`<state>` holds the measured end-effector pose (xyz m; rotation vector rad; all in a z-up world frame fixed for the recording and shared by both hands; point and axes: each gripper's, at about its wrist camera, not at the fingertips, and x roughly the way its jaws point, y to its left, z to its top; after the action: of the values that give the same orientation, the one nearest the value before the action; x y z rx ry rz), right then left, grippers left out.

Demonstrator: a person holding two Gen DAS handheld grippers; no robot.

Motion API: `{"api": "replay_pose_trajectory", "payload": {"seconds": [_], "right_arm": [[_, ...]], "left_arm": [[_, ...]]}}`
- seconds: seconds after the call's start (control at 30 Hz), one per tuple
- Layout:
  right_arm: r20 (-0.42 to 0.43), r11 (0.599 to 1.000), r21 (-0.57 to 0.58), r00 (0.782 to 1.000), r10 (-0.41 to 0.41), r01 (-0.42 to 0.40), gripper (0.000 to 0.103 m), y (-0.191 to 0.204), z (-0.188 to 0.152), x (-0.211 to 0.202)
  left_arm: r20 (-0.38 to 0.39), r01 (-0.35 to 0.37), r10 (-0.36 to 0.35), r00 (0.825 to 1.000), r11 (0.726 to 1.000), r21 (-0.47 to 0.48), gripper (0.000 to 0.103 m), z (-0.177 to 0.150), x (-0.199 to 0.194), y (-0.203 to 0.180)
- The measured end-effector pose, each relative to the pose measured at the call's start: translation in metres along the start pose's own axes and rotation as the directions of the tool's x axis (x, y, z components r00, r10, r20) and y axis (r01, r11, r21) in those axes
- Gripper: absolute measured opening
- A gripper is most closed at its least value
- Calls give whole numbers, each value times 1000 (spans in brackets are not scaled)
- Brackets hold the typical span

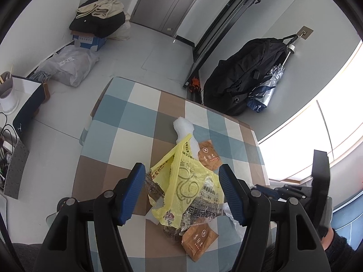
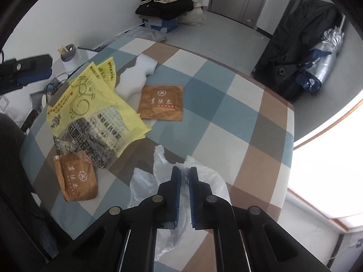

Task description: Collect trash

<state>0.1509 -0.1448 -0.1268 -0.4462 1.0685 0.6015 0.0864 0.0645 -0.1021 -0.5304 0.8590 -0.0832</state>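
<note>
- Our right gripper [image 2: 185,172] has its fingers pinched nearly together on a thin white plastic bag [image 2: 211,181], at the near side of the checked table [image 2: 261,122].
- Our left gripper [image 1: 180,174] holds its fingers wide apart above the trash pile, gripping nothing.
- Between those fingers we see the yellow bag [image 1: 181,181], lying over a clear printed wrapper [image 1: 204,204].
- One brown sachet [image 1: 209,155] lies just right of the yellow bag; a second brown sachet [image 1: 198,241] lies nearer us.
- A white foam piece [image 1: 184,128] sits at the far end of the pile, touching the yellow bag.
</note>
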Motion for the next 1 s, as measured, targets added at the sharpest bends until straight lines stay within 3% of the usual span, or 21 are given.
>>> {"api": "replay_pose_trajectory", "payload": {"seconds": [0.17,0.33,0.5,0.7,0.77,1.0], "right_arm": [[117,980,157,988,102,-120,5,-27,-1,-28],[273,918,302,946,175,-256,4,-58,-11,-61],[384,870,375,908,167,-319,4,-83,-29,-85],[456,807,448,875,165,-385,4,-105,-59,-85],[469,790,472,870,151,-391,4,-114,-70,-84],[486,782,504,869,95,-367,4,-138,-98,-88]], "left_arm": [[-4,-16,16,1000,999,46,63,-4,2,-8],[-29,-12,16,999,990,139,63,-14,6,-29],[-111,60,-32,993,964,260,63,-31,13,-72],[-262,145,-46,964,917,371,63,-54,41,-118],[-325,163,-35,945,912,376,63,-61,56,-128],[-390,106,73,918,902,418,63,-76,100,-145]]}}
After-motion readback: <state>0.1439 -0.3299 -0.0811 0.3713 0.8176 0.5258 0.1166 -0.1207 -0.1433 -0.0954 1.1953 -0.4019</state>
